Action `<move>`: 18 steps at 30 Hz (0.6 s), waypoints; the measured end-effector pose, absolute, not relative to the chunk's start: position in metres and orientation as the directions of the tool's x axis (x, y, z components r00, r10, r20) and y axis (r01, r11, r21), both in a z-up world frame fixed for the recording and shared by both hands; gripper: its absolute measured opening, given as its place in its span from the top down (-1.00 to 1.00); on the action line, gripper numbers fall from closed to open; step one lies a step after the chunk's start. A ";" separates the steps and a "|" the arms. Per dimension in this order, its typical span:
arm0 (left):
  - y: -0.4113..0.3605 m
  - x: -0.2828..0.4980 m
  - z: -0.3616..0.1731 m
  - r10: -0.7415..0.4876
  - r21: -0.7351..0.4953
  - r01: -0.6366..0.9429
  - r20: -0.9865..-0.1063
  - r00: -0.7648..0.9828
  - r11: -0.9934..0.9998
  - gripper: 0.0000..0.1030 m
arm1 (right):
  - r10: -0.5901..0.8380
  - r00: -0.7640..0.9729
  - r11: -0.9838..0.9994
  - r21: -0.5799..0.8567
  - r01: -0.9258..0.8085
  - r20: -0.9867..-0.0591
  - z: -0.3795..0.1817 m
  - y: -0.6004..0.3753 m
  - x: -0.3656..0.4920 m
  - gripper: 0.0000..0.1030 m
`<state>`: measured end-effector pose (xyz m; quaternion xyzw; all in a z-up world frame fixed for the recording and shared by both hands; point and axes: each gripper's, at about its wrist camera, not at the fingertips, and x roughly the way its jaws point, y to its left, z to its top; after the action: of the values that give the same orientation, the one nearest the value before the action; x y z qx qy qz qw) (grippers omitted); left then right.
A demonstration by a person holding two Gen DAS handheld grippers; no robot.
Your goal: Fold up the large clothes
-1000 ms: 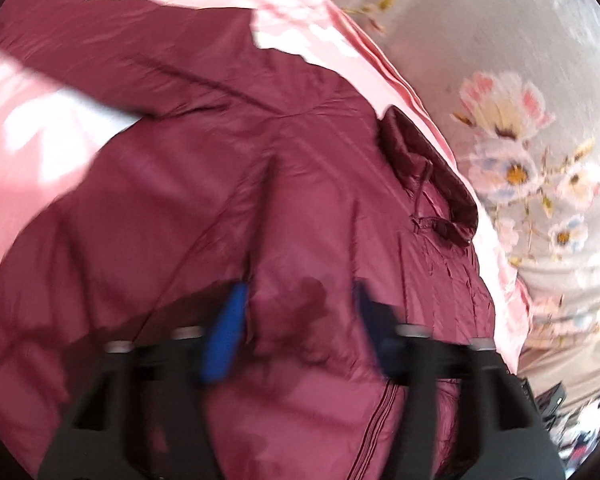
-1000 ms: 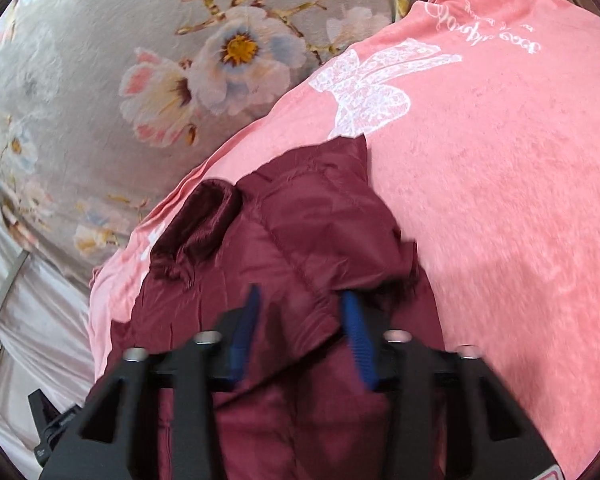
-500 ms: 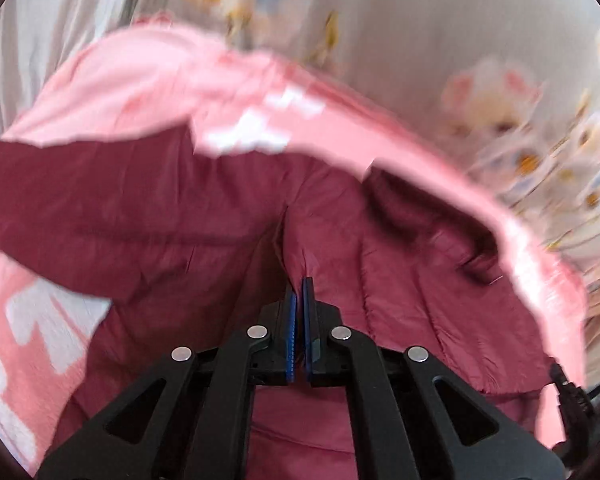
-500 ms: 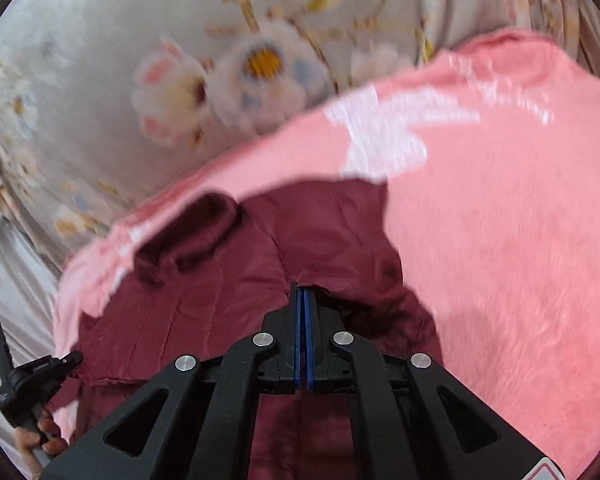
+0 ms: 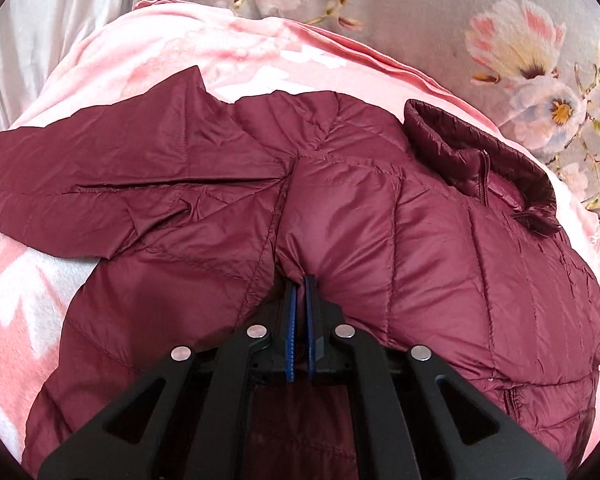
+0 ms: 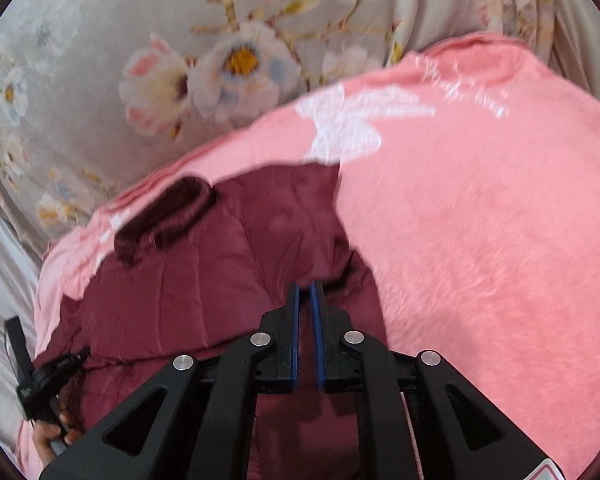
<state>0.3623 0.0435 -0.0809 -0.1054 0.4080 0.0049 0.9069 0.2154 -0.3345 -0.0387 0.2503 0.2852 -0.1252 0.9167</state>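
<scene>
My left gripper (image 5: pixel 300 280) pinches a fold of the red jacket (image 5: pixel 440 240) in mid frame. My right gripper (image 6: pixel 305 286), jaws just opening a little, has jacket cloth between them, on the pink blanket (image 6: pixel 480 220).

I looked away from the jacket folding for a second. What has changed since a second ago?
Both grippers, open over the maroon jacket a second ago, have closed. The left gripper now pinches a ridge of its fabric. The right gripper shut on the jacket too; its jaws have just been opening slightly, fabric between them. The jacket's left sleeve stays spread on the pink blanket, collar unmoved.
</scene>
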 end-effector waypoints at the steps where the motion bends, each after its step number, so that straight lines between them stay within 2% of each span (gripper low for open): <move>1: 0.043 0.362 -0.081 -0.075 -0.184 -0.095 -0.741 0.668 0.978 0.92 | -0.101 0.817 0.851 0.376 0.367 -0.568 -0.029 -0.334 0.217 0.83; 5: 0.041 0.361 -0.080 -0.065 -0.174 -0.098 -0.739 0.671 0.980 0.92 | -0.125 0.800 0.879 0.309 0.364 -0.587 -0.023 -0.330 0.242 0.89; 10: 0.041 0.360 -0.081 -0.067 -0.177 -0.097 -0.738 0.672 0.979 0.92 | -0.164 0.721 0.874 0.239 0.423 -0.673 -0.057 -0.333 0.263 0.94; 15: 0.042 0.360 -0.081 -0.065 -0.174 -0.096 -0.737 0.673 0.980 0.91 | -0.120 0.688 0.830 0.308 0.465 -0.716 -0.081 -0.351 0.262 1.00; 18: 0.044 0.361 -0.081 -0.075 -0.189 -0.097 -0.734 0.675 0.977 0.91 | -0.139 0.678 0.837 0.280 0.470 -0.722 -0.083 -0.346 0.263 1.00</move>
<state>0.3610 0.0437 -0.0814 -0.1066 0.4034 0.0059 0.9088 0.2634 -0.3464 -0.0826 0.2279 0.3630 -0.1717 0.8870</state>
